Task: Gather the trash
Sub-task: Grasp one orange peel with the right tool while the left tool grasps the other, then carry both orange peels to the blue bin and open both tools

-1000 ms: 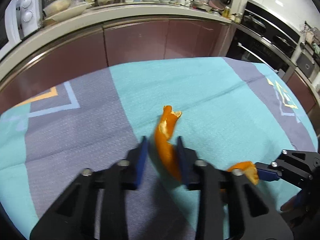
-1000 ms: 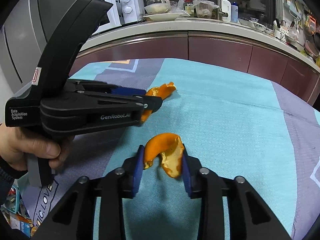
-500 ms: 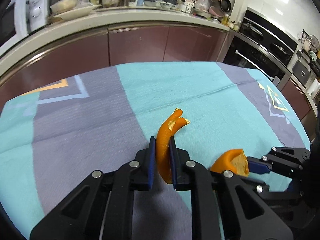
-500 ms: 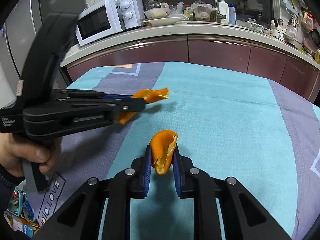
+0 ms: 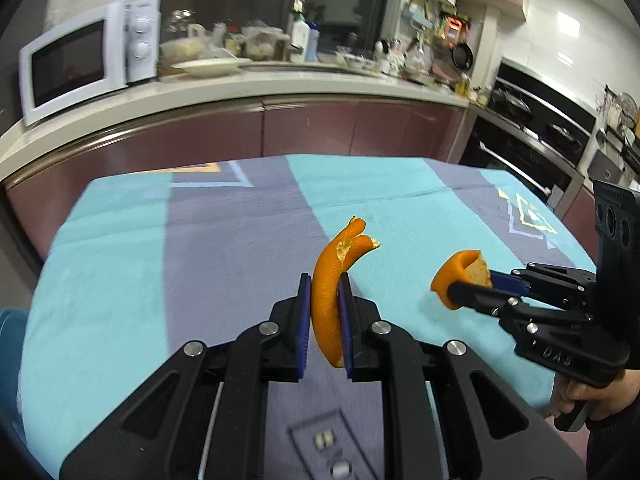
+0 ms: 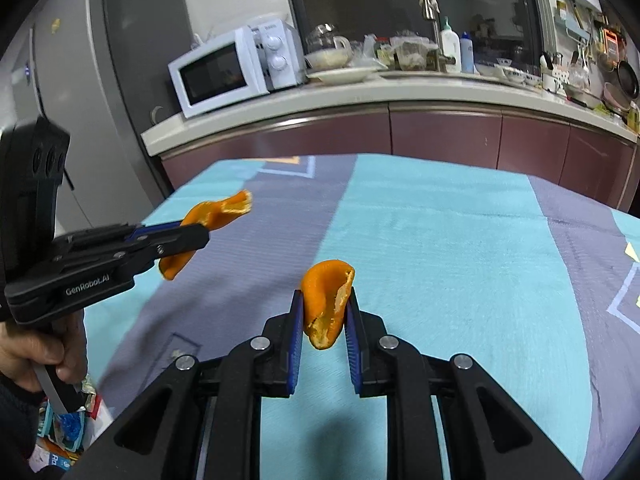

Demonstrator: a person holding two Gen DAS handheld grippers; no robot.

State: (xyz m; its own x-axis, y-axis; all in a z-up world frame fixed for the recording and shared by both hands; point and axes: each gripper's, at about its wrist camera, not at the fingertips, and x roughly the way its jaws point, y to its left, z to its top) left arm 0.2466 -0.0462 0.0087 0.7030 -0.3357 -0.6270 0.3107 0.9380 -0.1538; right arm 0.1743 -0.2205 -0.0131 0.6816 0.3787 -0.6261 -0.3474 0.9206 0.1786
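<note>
— Covering the whole table, what is that cloth?

— It is a teal and grey-purple tablecloth (image 5: 400, 184), with a pale line pattern at its far left and right corners. Beyond it runs a counter with maroon cabinet fronts (image 6: 440, 136), and a white microwave (image 6: 236, 68) stands at the counter's left end.

— And the two tools?

— The left gripper (image 5: 325, 312) is raised over the near part of the cloth, its blue pads pinching a long orange peel strip (image 5: 330, 280). The strip curves upward and forks at its far tip, clear of the cloth. To its right, the right gripper (image 6: 323, 312) is likewise clamped on a curled orange peel piece (image 6: 326, 300), which stands up between the pads with its pale inner side showing. That piece also hangs above the cloth.

— How do they sit relative to each other?

— Side by side, apart; each peel is visible in the other camera's view, held off the table.
</note>
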